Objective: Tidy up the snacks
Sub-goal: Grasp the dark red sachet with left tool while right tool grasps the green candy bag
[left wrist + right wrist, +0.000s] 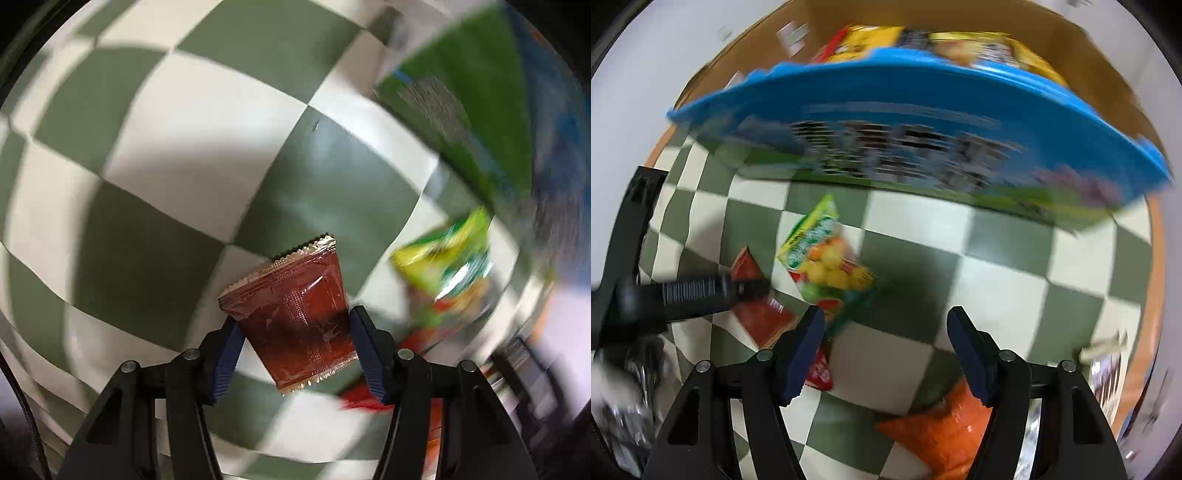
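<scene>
Only right view shows orange packet [938,432]

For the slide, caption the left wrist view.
Left gripper closed on a brown snack packet over the checked cloth, a green-yellow candy bag blurred beside it.

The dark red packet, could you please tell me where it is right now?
In the left wrist view, the dark red packet sits low at centre between the left tongs, on the checkered cloth, with the green fruit-candy bag to its right.
</scene>
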Tool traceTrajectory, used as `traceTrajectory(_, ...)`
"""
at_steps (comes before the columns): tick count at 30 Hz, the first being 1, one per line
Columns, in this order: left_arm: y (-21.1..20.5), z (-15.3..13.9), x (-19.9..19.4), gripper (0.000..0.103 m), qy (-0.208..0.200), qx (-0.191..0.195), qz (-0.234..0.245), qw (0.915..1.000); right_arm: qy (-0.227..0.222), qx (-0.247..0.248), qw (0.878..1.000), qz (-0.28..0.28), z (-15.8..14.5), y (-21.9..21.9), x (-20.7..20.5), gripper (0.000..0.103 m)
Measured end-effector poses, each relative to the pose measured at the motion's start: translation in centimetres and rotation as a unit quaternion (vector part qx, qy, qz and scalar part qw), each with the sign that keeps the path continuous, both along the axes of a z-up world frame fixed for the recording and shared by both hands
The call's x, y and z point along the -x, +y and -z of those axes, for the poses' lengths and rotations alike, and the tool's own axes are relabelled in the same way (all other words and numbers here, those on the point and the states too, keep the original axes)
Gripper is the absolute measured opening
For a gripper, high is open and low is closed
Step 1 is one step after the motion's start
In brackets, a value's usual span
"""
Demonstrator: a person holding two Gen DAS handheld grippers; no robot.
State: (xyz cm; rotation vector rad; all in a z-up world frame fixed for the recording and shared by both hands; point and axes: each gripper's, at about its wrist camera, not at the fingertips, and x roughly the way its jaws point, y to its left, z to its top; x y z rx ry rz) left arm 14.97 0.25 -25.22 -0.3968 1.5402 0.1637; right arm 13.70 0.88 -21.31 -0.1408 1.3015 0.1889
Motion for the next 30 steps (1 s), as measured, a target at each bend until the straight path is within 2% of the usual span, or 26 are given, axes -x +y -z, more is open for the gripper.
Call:
traceTrajectory(4, -0.4, 0.1, 1.9, 0.055, 0.006, -0.056, 0.076, 0.9955, 0.005, 0.028, 0.998, -0.056, 1.4, 2.9, -1.5, 0.072)
traceTrajectory(7, -0.8, 0.0, 2.8, 0.055, 0.006, -0.085, 0.1, 0.9913, 0.011, 0.044, 0.995, -0.088, 3.0, 5.2, -2.5, 0.072)
traceTrajectory(9, -1.0, 0.1, 3.0, 0.056, 0.01, -0.081, 0.089, 0.9927, 0.019, 0.057, 0.992, -0.111, 4.2, 6.5, -2.9, 0.072)
traceTrajectory(11, -0.3, 0.6, 3.0, 0.065, 0.024, -0.058, 0.061, 0.9961, 0.018, 0.082, 0.989, -0.123, 5.2, 7.2, -2.8, 0.071)
traceTrajectory(12, -0.2, 0.9, 3.2, 0.065, 0.033, -0.044, 0.04, 0.9977, 0.016, 0.088, 0.989, -0.121, 5.4, 7.1, -2.6, 0.067)
traceTrajectory(13, -0.1, 1.0, 3.3, 0.065, 0.034, -0.034, 0.025, 0.9985, 0.014, 0.087, 0.99, -0.11, 5.4, 6.7, -2.5, 0.06)
traceTrajectory(16, -0.5, 0.5, 3.8, 0.062, 0.01, -0.03, 0.001, 0.9995, 0.041, 0.05, 0.997, -0.04, 5.3, 3.7, -1.8, 0.056)
traceTrajectory(17, -1.0, 0.3, 3.9, 0.055, -0.002, -0.037, 0.011, 0.9992, 0.052, 0.037, 0.998, -0.016, 5.3, 2.7, -1.5, 0.056)
traceTrajectory(18, -2.3, 0.2, 3.7, 0.053, -0.012, -0.05, 0.038, 0.9979, 0.066, 0.018, 0.998, 0.014, 5.4, 1.4, -1.1, 0.056)
traceTrajectory(20, -4.5, -0.1, 3.5, 0.053, -0.021, -0.061, 0.069, 0.9955, 0.099, -0.03, 0.991, 0.081, 5.7, -1.7, 0.2, 0.056)
traceTrajectory(24, -8.8, 0.1, 2.6, 0.054, -0.029, -0.065, 0.146, 0.9866, 0.138, -0.093, 0.973, 0.161, 6.5, -5.9, 2.6, 0.056)
traceTrajectory(26, -9.8, 0.2, 2.4, 0.059, -0.028, -0.074, 0.158, 0.9842, 0.147, -0.108, 0.968, 0.173, 6.9, -6.8, 3.0, 0.056)
traceTrajectory(27, -10.1, 0.3, 2.3, 0.061, -0.023, -0.065, 0.156, 0.9854, 0.149, -0.109, 0.968, 0.172, 7.0, -7.0, 3.0, 0.057)
traceTrajectory(30, -9.2, 0.4, 1.7, 0.066, -0.007, -0.032, 0.135, 0.9902, 0.123, -0.073, 0.98, 0.137, 6.2, -6.5, 3.2, 0.072)
